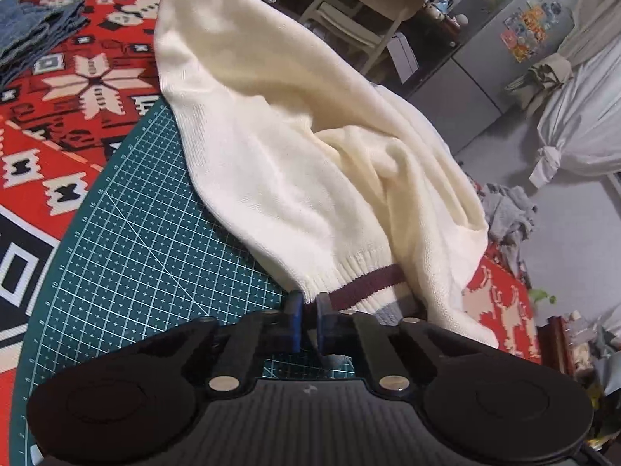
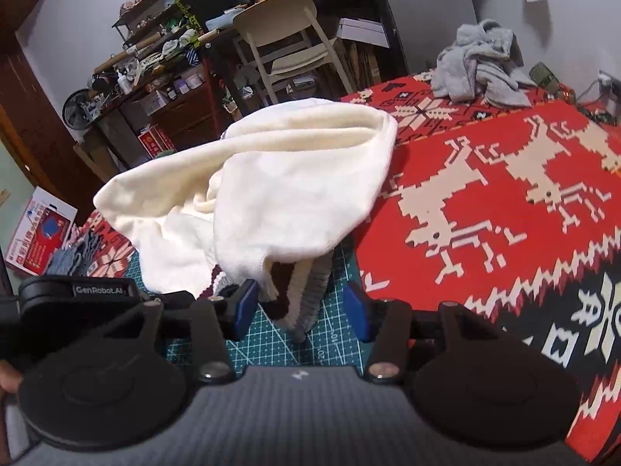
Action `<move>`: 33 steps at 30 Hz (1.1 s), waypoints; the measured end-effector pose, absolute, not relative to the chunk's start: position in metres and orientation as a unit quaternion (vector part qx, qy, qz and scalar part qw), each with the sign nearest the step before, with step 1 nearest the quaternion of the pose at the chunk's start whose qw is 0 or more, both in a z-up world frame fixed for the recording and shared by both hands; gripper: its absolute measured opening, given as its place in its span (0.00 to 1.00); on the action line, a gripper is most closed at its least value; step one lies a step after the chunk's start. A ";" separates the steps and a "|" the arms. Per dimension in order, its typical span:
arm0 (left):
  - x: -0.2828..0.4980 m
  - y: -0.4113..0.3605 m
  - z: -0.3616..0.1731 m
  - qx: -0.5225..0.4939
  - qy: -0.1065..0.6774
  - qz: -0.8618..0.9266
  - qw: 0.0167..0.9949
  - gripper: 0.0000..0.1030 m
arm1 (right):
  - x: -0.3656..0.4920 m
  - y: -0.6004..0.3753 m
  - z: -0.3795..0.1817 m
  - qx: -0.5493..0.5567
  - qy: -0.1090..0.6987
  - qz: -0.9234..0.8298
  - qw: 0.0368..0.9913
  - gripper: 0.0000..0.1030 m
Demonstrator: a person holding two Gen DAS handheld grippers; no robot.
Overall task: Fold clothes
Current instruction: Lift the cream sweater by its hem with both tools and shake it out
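Note:
A cream knit sweater [image 1: 279, 147] with a dark maroon stripe at its ribbed hem lies bunched on the green cutting mat [image 1: 128, 256]. My left gripper [image 1: 308, 305] is shut on a corner of that ribbed hem, with its blue pads [image 1: 295, 310] pinching the knit. In the right wrist view the same sweater [image 2: 279, 194] is heaped up, and its striped hem hangs down between the fingers of my right gripper [image 2: 300, 306]. That gripper stands open: the cloth lies close to the left pad [image 2: 246, 305], with a clear gap to the right one.
A red patterned cloth [image 2: 485, 202] covers the table around the mat. Folded denim [image 1: 31, 35] lies at the far left and a grey clothes pile [image 2: 477, 62] at the far right corner. A pale chair [image 2: 287, 39] and cluttered shelves stand beyond the table.

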State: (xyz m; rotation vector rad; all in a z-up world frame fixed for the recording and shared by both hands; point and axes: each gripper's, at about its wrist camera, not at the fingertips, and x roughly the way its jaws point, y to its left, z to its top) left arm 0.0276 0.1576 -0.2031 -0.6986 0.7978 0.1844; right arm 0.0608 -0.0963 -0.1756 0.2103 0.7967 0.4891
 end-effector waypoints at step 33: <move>-0.060 0.243 -0.177 -0.285 0.378 0.150 0.868 0.05 | 0.071 -0.132 -0.168 0.071 0.417 0.187 0.887 0.05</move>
